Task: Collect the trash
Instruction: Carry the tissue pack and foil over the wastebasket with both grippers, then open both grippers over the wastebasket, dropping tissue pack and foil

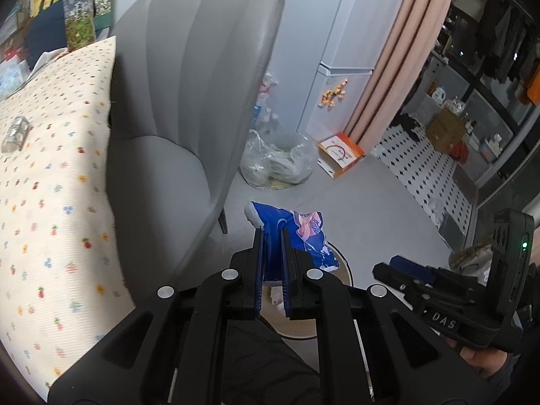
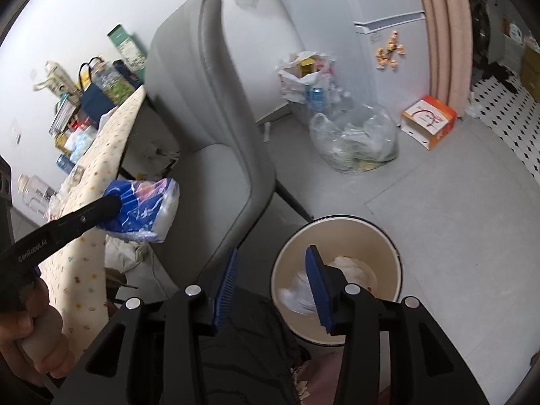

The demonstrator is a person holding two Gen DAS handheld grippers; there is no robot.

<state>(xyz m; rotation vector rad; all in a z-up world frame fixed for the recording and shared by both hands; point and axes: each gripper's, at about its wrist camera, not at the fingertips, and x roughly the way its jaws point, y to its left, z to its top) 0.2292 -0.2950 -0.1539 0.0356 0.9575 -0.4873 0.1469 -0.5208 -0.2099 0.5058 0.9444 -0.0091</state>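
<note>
My left gripper [image 1: 271, 233] is shut on a blue plastic wrapper [image 1: 297, 236] and holds it in the air above the floor, over the near rim of a cream waste bin [image 1: 344, 266]. The same wrapper [image 2: 141, 209] shows in the right wrist view, held by the left gripper [image 2: 111, 207] beside the table edge. My right gripper [image 2: 273, 260] is open and empty, just above the bin [image 2: 337, 233], which holds white crumpled paper [image 2: 347, 265]. The right gripper also shows in the left wrist view [image 1: 388, 270].
A grey chair [image 1: 189, 101] stands beside a table with a dotted cloth [image 1: 54, 168]. A crumpled foil piece [image 1: 15, 135] lies on the cloth. A clear bag of rubbish [image 2: 354, 141], an orange box [image 2: 428, 119] and a white fridge [image 2: 388, 33] stand on the far floor.
</note>
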